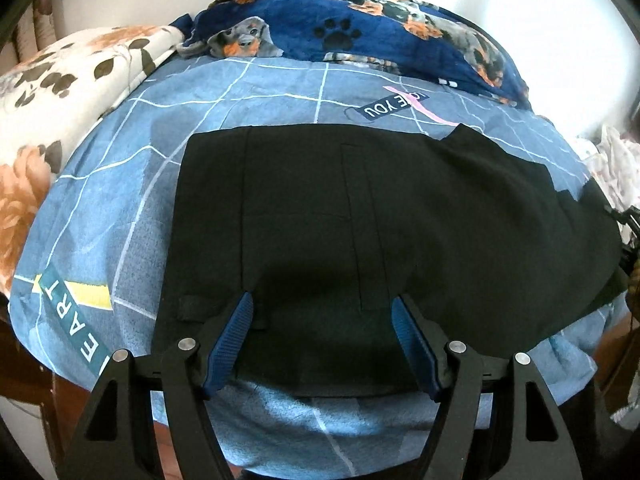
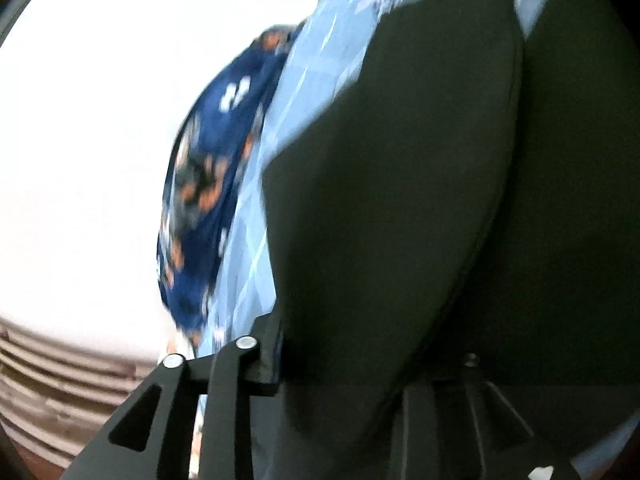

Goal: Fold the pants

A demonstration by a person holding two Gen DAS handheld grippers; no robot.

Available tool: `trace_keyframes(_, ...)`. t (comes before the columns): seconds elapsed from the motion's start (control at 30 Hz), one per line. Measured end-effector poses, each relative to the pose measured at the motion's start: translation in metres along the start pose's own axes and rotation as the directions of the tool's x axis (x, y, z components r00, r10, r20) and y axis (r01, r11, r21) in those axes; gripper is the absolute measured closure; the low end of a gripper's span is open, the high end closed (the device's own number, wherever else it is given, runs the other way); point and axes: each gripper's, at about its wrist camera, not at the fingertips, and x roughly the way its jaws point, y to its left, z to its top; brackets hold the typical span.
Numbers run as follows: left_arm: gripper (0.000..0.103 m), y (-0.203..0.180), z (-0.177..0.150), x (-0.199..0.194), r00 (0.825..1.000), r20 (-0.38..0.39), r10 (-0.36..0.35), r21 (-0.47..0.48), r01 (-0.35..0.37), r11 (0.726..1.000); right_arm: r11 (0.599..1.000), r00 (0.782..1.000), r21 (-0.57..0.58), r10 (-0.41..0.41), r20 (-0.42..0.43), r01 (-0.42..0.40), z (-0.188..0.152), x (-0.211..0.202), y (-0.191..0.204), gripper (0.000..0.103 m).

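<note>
Between the spread blue pads (image 1: 236, 340) of the left tool (image 1: 320, 308), the near edge of the black pants (image 1: 360, 220) was seen lying flat on the bed (image 1: 100, 200), unclamped. Ahead of the tool, the folded stack stretched toward the dog-print blanket (image 1: 360, 20). At the right tool (image 2: 360, 360), dark cloth was draped across a blurred view; whether it was still pinched could not be told. A half-released layer could be dragged askew, and the stepped edges left uneven.
</note>
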Motion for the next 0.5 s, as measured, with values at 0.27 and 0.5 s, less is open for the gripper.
trace_keyframes(0.27, 0.030, -0.003, 0.002, 0.002, 1.000, -0.014, 0.026, -0.001, -0.026, 1.000, 0.973, 0.982, 0.199, 0.083, 0.170, -0.116, 0.072, -0.025, -0.049, 0.073)
trace_keyframes(0.5, 0.029, -0.004, 0.002, 0.003, 0.999, -0.016, 0.039, 0.009, -0.039, 0.999, 0.978, 0.975, 0.199, 0.021, 0.221, -0.066, 0.088, -0.074, -0.075, 0.096)
